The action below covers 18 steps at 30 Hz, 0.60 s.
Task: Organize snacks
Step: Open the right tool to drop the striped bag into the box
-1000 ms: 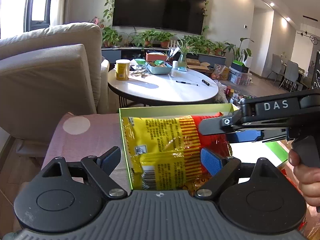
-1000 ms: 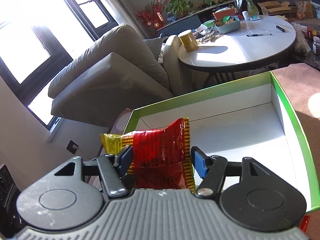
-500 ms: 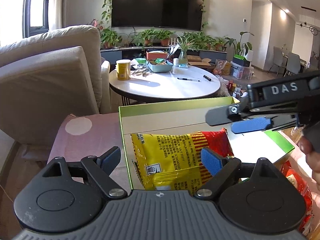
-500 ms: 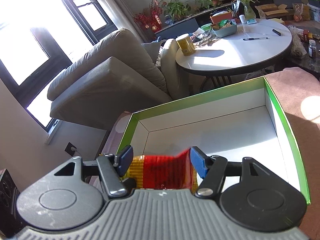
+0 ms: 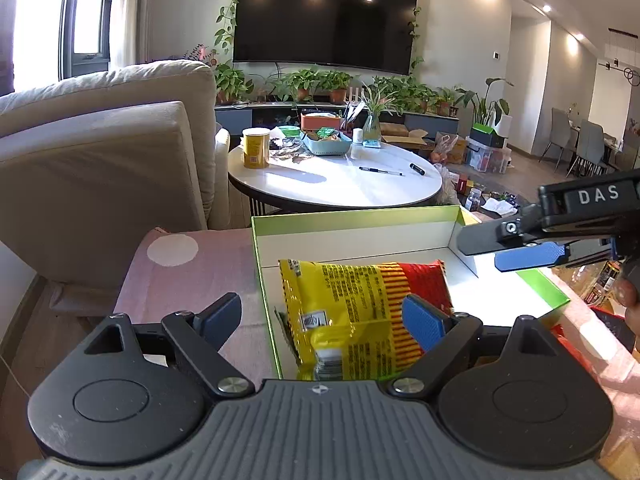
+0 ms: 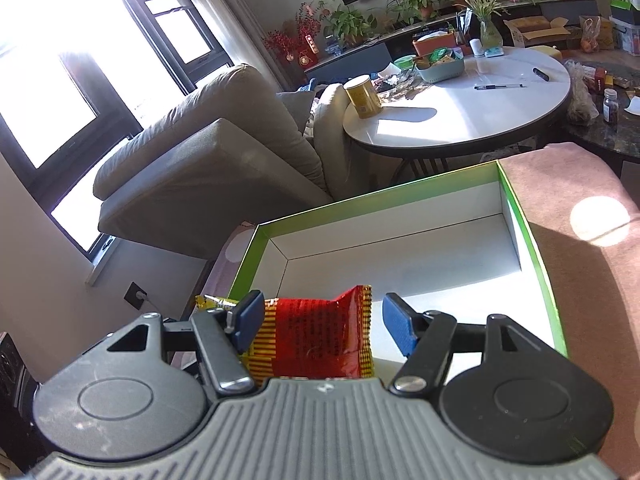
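Note:
A yellow and red snack bag (image 5: 360, 312) lies inside the green-rimmed white box (image 5: 352, 214), against its near left wall. My left gripper (image 5: 320, 318) hovers open just above and in front of the bag, its pads apart from it. Over the box's right wall my right gripper (image 5: 480, 250) hangs open with nothing between its fingers. In the right wrist view the bag's red end (image 6: 320, 332) shows below my right gripper (image 6: 324, 320), whose blue pads stand wide of it. The rest of the box (image 6: 372, 196) is bare white floor.
The box sits on a pink cloth-covered surface (image 5: 192, 280). A beige sofa (image 5: 100, 168) stands to the left, and a round white table (image 5: 340, 184) with a yellow can (image 5: 256, 148) lies behind. More snack packets (image 5: 600, 316) lie right of the box, by a person's hand (image 5: 628, 300).
The bag has dropped from the right gripper's fingers and settled lower and flatter in the box. The right gripper has drawn back to the right and upward. Both cameras have backed off slightly.

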Tool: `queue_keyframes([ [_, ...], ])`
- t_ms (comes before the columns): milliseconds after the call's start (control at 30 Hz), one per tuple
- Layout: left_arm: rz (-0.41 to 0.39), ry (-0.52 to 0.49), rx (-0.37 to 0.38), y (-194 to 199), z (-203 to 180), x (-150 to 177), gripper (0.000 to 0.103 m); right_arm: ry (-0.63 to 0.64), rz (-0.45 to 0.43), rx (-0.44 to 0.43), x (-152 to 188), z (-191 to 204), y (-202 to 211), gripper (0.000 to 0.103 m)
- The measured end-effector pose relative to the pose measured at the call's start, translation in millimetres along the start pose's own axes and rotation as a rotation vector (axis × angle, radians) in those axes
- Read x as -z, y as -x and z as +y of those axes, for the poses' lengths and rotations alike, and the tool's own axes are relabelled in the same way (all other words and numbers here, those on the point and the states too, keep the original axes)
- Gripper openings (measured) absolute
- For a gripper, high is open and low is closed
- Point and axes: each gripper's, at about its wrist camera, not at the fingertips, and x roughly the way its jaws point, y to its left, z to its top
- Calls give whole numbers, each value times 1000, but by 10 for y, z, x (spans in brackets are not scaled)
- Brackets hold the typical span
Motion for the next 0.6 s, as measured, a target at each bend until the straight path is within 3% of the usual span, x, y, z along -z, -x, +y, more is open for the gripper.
queue_keyframes([
  [367,4,23,58,367,-216,233,87,15,-1,26,283,-74,400,77],
  [600,42,-12,143,454,-516,381,87,-15,27,75,562,-283,564,79],
])
